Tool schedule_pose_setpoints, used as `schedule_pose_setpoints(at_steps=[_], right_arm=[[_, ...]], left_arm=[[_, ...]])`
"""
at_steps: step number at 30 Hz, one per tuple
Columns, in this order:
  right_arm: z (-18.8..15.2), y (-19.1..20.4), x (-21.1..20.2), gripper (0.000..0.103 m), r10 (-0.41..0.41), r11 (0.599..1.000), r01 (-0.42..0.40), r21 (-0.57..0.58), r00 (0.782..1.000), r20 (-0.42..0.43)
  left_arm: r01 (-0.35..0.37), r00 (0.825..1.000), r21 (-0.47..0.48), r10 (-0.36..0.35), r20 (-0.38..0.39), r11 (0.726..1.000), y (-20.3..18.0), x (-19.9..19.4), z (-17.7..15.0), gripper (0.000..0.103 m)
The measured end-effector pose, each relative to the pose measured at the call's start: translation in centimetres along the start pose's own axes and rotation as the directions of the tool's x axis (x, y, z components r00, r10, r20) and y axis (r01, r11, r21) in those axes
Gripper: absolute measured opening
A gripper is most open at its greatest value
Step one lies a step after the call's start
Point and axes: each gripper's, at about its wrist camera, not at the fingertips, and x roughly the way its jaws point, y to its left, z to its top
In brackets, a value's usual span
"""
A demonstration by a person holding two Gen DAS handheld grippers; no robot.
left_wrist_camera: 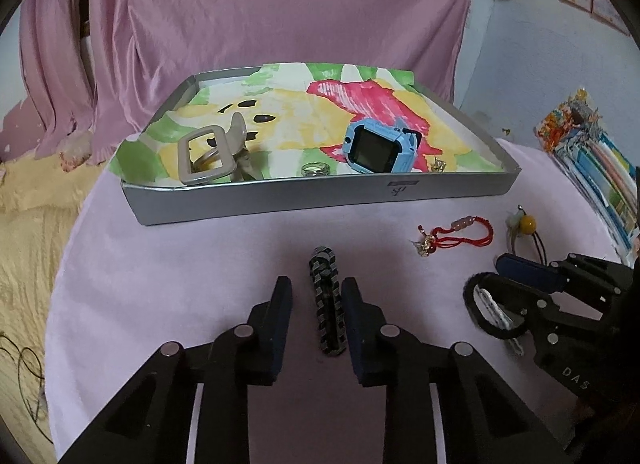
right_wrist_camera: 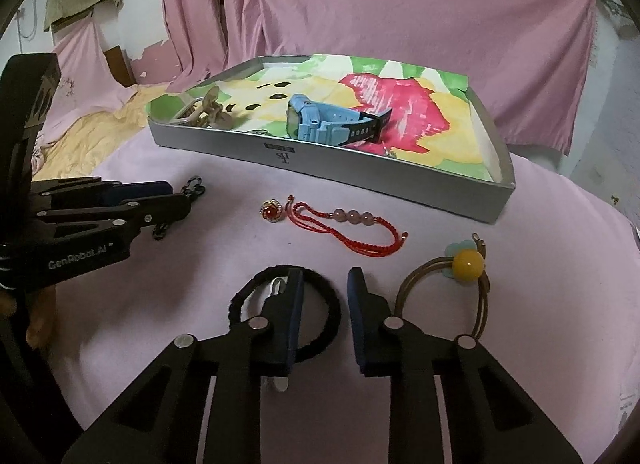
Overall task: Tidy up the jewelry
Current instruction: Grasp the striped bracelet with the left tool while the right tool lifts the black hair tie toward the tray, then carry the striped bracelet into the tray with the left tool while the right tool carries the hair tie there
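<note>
Left wrist view: the left gripper [left_wrist_camera: 316, 296] has its jaws released, straddling a black-and-grey woven bracelet [left_wrist_camera: 327, 300] that lies flat on the pink-covered bench [left_wrist_camera: 180, 264], just in front of the shallow grey cardboard tray [left_wrist_camera: 320, 199]. The bracelet's long axis runs along the fingers, its far end pointing at the tray, so closing the jaws would pinch it across its width.

Right wrist view: the right gripper [right_wrist_camera: 324, 304] also has its jaws released, with the left finger inside a black fabric hair loop [right_wrist_camera: 320, 304], positioned for a grasp on its band. A blue child's smartwatch [right_wrist_camera: 320, 121] and a beige hair claw [right_wrist_camera: 204, 111] already lie in the tray; a red cord bracelet with pink beads [right_wrist_camera: 352, 227] lies before it.
</note>
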Motion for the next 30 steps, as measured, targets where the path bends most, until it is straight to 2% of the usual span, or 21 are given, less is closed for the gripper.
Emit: schedule_pose_setpoints(at_steps=[3, 5, 12, 16, 22, 27, 30], right_arm=[[-0.2, 0.1, -0.1, 0.011, 0.012, 1.000, -0.012, 0.003, 1.000, 0.005], [-0.2, 0.1, -0.1, 0.006, 0.022, 1.000, -0.022, 0.008, 1.000, 0.006], [-0.6, -1.8, 0.0, 0.005, 0.112, 0.986, -0.114, 0.124, 0.993, 0.029], [-0.6, -1.7, -0.5, 0.005, 0.109, 0.985, -0.117, 0.126, 0.992, 0.069], [1.1, -1.8, -1.9, 0.005, 0.110, 0.986, -0.126, 0.112, 0.984, 0.141], [3.2, -3.1, -2.9, 0.005, 0.070, 0.988, -0.097, 0.118, 0.974, 0.214], [4.4, -4.0, -2.7, 0.005, 0.041, 0.987, -0.078, 0.141, 0.968, 0.246]], left_arm=[[0.002, 1.000, 0.006, -0.002, -0.003, 1.000, 0.0, 0.0, 0.0, 0.012], [0.004, 1.000, 0.004, -0.004, -0.001, 1.000, 0.0, -0.1, -0.1, 0.012], [0.051, 0.999, -0.089, -0.050, 0.013, 0.995, 1.0, -0.1, -0.1, 0.011], [0.073, 0.997, -0.102, -0.069, 0.041, 0.992, 0.9, -0.7, 0.0, 0.011], [0.099, 0.989, -0.111, -0.085, 0.124, 0.989, 0.9, -1.9, 1.3, 0.011], [0.103, 0.979, -0.112, -0.081, 0.189, 0.988, 0.9, -2.5, 3.6, 0.011], [0.091, 0.980, -0.128, -0.066, 0.187, 0.988, 0.9, -1.6, 5.4, 0.011]])
